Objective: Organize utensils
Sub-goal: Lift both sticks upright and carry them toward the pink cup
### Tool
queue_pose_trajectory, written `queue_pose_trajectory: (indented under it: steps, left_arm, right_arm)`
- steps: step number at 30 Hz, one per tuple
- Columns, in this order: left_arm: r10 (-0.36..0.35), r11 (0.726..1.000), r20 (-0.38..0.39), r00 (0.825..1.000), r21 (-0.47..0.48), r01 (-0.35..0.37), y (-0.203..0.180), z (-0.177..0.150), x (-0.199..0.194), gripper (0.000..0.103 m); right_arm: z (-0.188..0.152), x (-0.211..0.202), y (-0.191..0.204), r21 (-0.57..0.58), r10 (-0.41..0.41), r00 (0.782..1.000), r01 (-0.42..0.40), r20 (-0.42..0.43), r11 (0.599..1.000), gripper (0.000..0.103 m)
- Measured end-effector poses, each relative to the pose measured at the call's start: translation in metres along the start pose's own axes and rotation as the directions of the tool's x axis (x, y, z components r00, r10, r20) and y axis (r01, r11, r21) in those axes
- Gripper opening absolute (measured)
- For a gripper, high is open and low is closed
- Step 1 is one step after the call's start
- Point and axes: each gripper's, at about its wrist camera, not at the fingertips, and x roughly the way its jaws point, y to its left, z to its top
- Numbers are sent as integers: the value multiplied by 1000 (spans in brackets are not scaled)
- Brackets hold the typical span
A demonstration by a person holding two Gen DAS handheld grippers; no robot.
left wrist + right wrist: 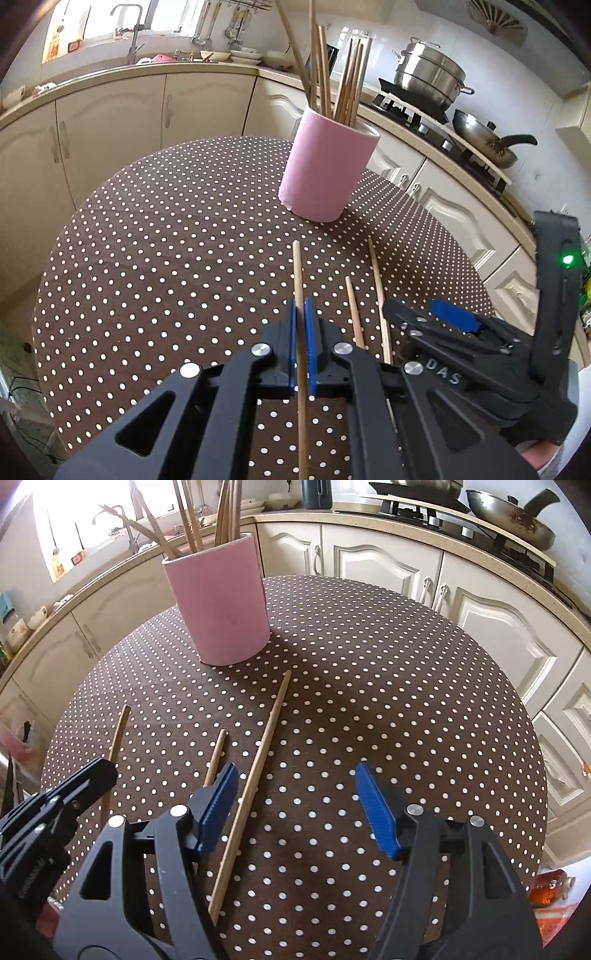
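A pink holder [325, 170] with several wooden chopsticks stands on the round dotted table [166, 240]; it also shows in the right wrist view [221, 605]. My left gripper [302, 314] is shut on one chopstick [298, 273] that points toward the holder. Two more chopsticks [354, 314] lie on the cloth just right of it. My right gripper [297, 786] is open and empty just above the table. A long chopstick [258, 768] lies between its fingers, near the left pad [218, 805]. A shorter chopstick [216, 755] lies left of that. The held chopstick [118, 734] shows at far left.
Cream cabinets [110, 129] and a counter curve around the table. A sink [129, 44] is at the back left. A steel pot [428, 74] and a wok [487, 136] sit on the stove at right. The right gripper's body [480, 343] is close beside my left one.
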Motion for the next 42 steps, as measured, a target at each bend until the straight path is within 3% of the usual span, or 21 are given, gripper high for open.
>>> queue_pose_trajectory:
  steps: [3,5,7,8,13,24,30,42]
  left_arm:
    - [-18,1000,-9,1000,-22,17,6,1,3,6]
    - [-35,999,-17,999,-38,34,9,1,5,6]
    - [-51,998,-25,998,-47,50,11,0,7,6]
    - [-55,997,-26,998,-48,54,11,0,8,6]
    - [-69,997,-16,997,-47,68,8,0,9,6]
    - [-3,1000,39,999,-6,3,-2,5,-6,6]
    - [27,1000,90,996,14,-28,-9,15,-20,6]
    - [41,997,202,978,54,-53,-27,41,-53,6]
  right_arm:
    - [0,12,9,-29,-38,999,37,-36,999,65]
    - [-1,13,18,-85,-56,998,56,7,995,56]
    - [0,12,21,-82,-59,998,60,11,995,14]
    - [0,12,20,-76,-60,998,61,16,995,10]
    - [-4,9,4,-11,25,999,-25,24,1000,7]
    - [-6,-27,2,15,94,986,-97,137,995,7]
    - [-3,-66,-2,-2,112,953,-116,282,993,7]
    - [11,-105,-12,-15,131,906,-137,402,990,7]
